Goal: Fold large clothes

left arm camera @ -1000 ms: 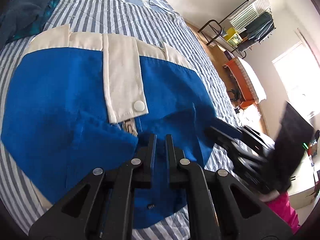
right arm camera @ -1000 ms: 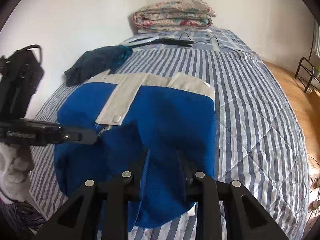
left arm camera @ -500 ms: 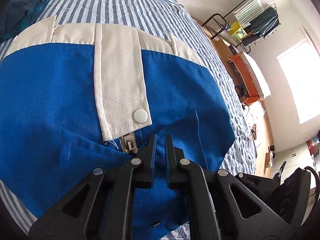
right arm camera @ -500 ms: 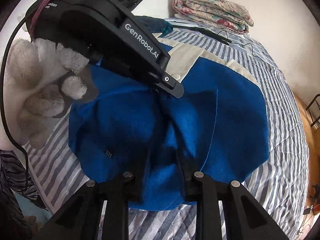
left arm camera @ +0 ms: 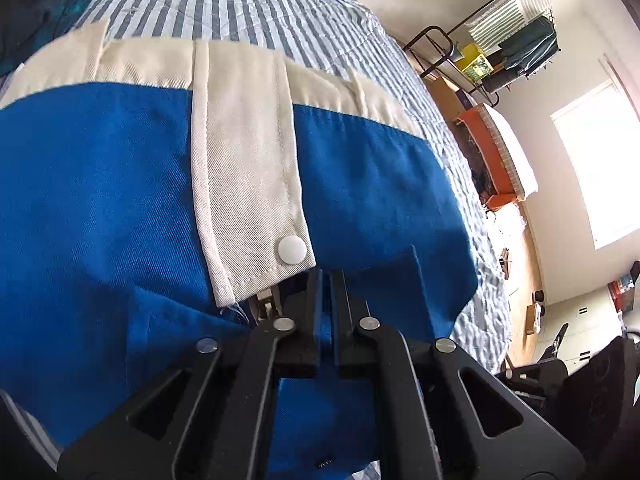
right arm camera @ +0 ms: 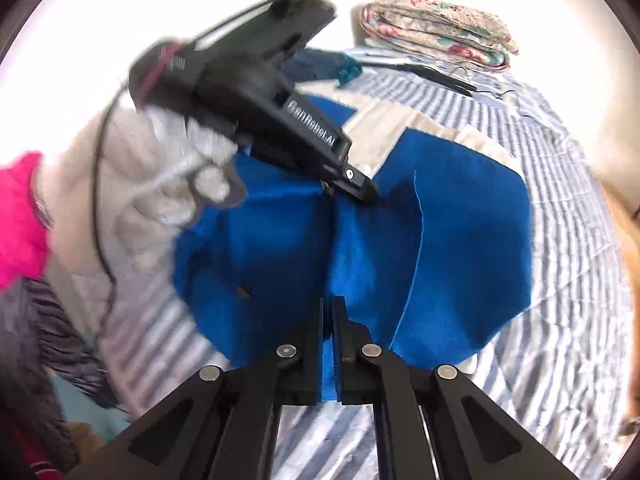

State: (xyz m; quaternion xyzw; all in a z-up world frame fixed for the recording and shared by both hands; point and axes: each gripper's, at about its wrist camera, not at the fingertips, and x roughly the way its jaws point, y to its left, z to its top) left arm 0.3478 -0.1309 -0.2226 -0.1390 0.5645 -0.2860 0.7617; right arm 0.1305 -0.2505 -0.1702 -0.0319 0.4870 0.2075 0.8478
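Observation:
A blue garment [left arm camera: 100,200] with a cream waistband, a cream placket [left arm camera: 244,168] and a white snap [left arm camera: 291,251] lies spread on the striped bed. My left gripper [left arm camera: 326,280] is shut on a raised fold of blue cloth just below the snap, beside the zipper pull [left arm camera: 266,304]. The right wrist view shows the left gripper [right arm camera: 362,192] held in a white-gloved hand [right arm camera: 160,184] with a pink sleeve. My right gripper [right arm camera: 330,306] is shut on a ridge of the blue garment [right arm camera: 460,260] near its near edge. A crease runs between the two grips.
The striped bedspread [right arm camera: 560,320] reaches around the garment. A folded floral quilt [right arm camera: 436,36] and a black corded device [right arm camera: 436,74] lie at the head end, and a dark teal garment [left arm camera: 40,8] at the far left. A clothes rack [left arm camera: 512,40] stands beyond the bed.
The right gripper has swung left toward the garment's near edge, rolled, and closed on blue cloth. The left gripper keeps its pinch and now sits close ahead of it.

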